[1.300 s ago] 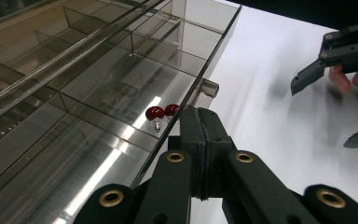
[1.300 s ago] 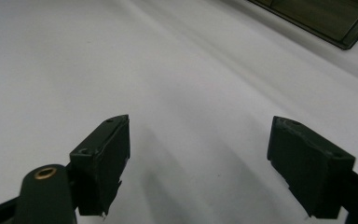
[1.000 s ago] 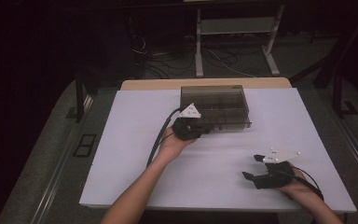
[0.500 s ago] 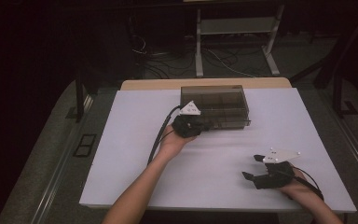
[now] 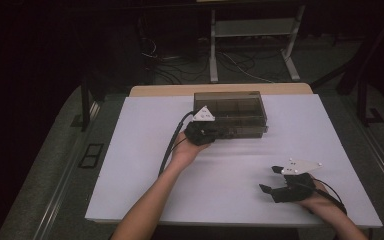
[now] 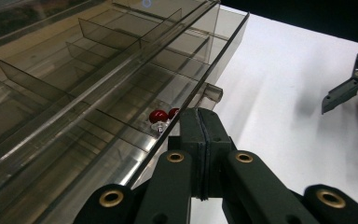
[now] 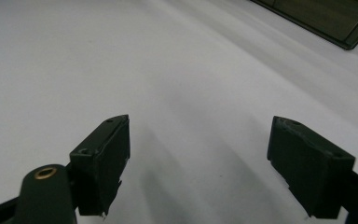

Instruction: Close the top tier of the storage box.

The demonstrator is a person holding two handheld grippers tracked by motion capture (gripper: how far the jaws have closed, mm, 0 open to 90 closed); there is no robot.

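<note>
While the smoky clear organizer box (image 5: 230,114) sits at the far middle of the white table (image 5: 130,165), I keep my left gripper (image 5: 215,134) against its near long edge. Its jaws are pressed together with nothing visible between them, tips touching the box's rim by a small latch tab (image 6: 213,92). Through the plastic I see two red beads (image 6: 163,115) in a near compartment; the other compartments I can see look empty. I judge the work is at the lid or latch, not yet finished, though I cannot tell whether the lid is fastened. My right gripper (image 5: 275,180) rests near the right front of the table, jaws wide apart and holding nothing. Open table lies between both hands, and the near edge is just beside my right hand.
</note>
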